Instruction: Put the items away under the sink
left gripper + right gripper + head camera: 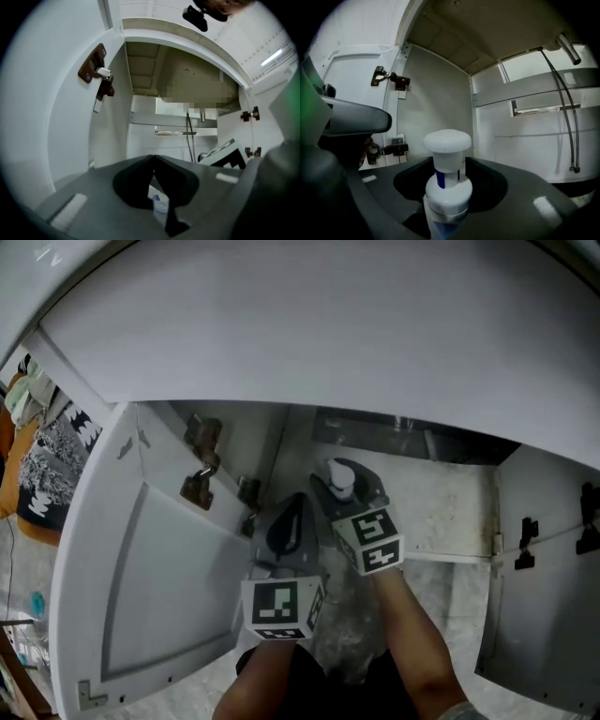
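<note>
A white pump bottle with a blue collar stands upright between the jaws of my right gripper, which is shut on its neck, just inside the open cabinet under the sink. My left gripper is beside it on the left, its jaws meeting at the tips. A small white packet with blue print sits in the gap behind those tips and looks pinched there. Both grippers point about level into the cabinet.
The left door hangs open with brown hinges; the right door is open too. Inside are the pale cabinet floor, the sink bowl's underside and thin hoses. Crinkled clear plastic lies between the forearms.
</note>
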`<state>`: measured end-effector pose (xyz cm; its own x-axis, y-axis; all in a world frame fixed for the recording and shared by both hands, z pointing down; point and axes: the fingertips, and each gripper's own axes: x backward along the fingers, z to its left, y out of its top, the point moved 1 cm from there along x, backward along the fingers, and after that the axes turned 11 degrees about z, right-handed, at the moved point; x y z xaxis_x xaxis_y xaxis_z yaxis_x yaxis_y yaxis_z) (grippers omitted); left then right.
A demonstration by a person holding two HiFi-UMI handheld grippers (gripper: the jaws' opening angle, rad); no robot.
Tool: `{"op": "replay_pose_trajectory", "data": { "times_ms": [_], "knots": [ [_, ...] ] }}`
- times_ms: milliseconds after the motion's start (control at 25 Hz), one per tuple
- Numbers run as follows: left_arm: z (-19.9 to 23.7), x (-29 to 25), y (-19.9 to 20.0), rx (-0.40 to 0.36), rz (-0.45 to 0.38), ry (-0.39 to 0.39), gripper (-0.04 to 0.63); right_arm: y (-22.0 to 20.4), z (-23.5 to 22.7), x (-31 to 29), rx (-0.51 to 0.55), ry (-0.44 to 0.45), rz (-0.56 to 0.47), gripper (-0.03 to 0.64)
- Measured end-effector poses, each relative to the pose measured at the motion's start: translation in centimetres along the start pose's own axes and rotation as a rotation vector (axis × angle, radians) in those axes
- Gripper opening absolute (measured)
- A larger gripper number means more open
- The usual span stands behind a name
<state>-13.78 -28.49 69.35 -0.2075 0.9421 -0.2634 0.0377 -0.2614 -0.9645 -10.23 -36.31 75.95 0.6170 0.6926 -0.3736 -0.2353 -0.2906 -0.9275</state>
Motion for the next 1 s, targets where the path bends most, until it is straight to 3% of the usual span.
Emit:
{"op": "replay_pose_trajectory", "data": {
  "times_ms": [120, 400, 600, 1000],
  "knots": [
    [0.4, -0.8, -0.5, 0.007, 0.010, 0.008, 0.011, 0.0, 0.5, -0.4, 0.042, 0.014, 0.015, 0.209],
    [-0.6, -1.2, -0.3, -0.036, -0.020, 0.014, 0.011, 0.0, 0.2, -0.1, 0.012, 0.042, 0.000, 0.215],
    [-0.7, -1.1, -0.3, -0.037, -0.018, 0.016, 0.011, 0.5, 0.0, 0.5, -0.007, 0.044, -0.028, 0.258],
    [-1.3, -0.8, 0.3, -0.004, -0.049, -0.002, 0.011, 0.5, -0.2, 7.1, 0.008, 0.008, -0.097, 0.270]
  ]
}}
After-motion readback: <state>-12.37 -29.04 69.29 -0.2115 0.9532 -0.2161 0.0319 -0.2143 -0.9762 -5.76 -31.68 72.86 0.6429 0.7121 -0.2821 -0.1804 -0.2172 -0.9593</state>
